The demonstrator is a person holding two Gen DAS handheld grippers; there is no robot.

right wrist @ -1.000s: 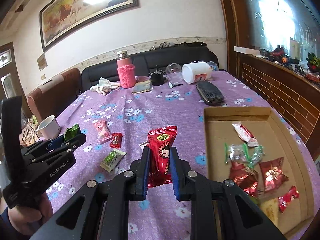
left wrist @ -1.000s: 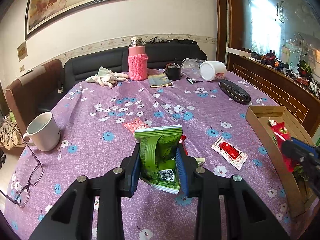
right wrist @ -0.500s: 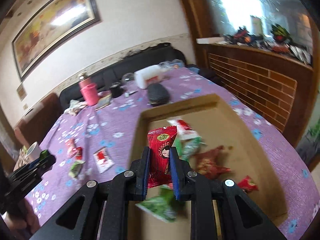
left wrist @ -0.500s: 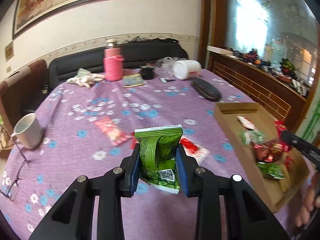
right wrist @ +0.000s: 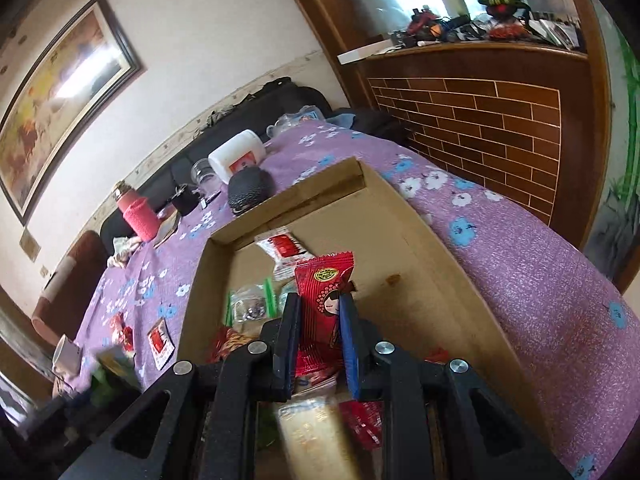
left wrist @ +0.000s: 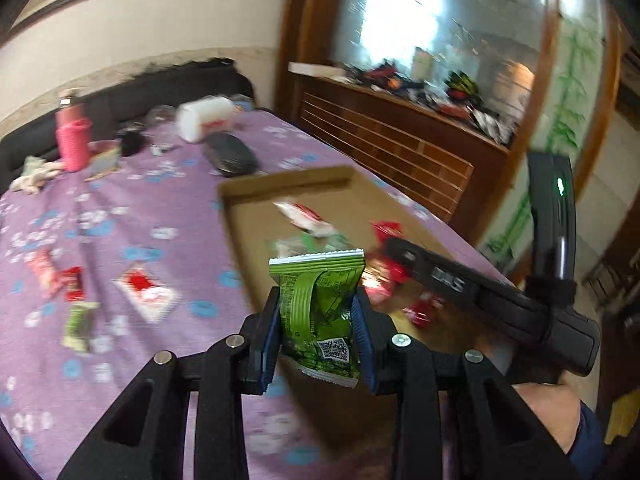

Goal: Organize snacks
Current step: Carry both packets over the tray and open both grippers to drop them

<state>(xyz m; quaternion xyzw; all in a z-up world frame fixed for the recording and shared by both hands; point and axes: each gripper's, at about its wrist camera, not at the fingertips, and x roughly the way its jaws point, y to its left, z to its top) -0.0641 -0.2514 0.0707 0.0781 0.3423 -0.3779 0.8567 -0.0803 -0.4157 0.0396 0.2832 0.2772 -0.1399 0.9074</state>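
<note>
My left gripper (left wrist: pixel 316 332) is shut on a green snack packet (left wrist: pixel 318 312), held upright near the left front edge of the cardboard tray (left wrist: pixel 280 184). Over the tray's inside, my right gripper (right wrist: pixel 320 320) is shut on a red snack packet (right wrist: pixel 322 304) with a cartoon face. In the left wrist view the right gripper's black body (left wrist: pixel 492 304) reaches across the tray from the right. Several wrapped snacks (right wrist: pixel 282 246) lie in the tray. More packets (left wrist: pixel 144 288) lie on the purple flowered tablecloth (left wrist: pixel 120 208) to the tray's left.
At the table's far end stand a pink bottle (left wrist: pixel 72 140), a tipped white jar (left wrist: pixel 204 120) and a black case (left wrist: pixel 230 156). A white mug (right wrist: pixel 66 356) sits near the left edge. A brick-patterned wooden partition (right wrist: pixel 480 136) runs along the right.
Both grippers have swung right toward the tray, each keeping its packet. The right gripper has rolled and now hangs over the tray's contents; the left has come up to the tray's edge.
</note>
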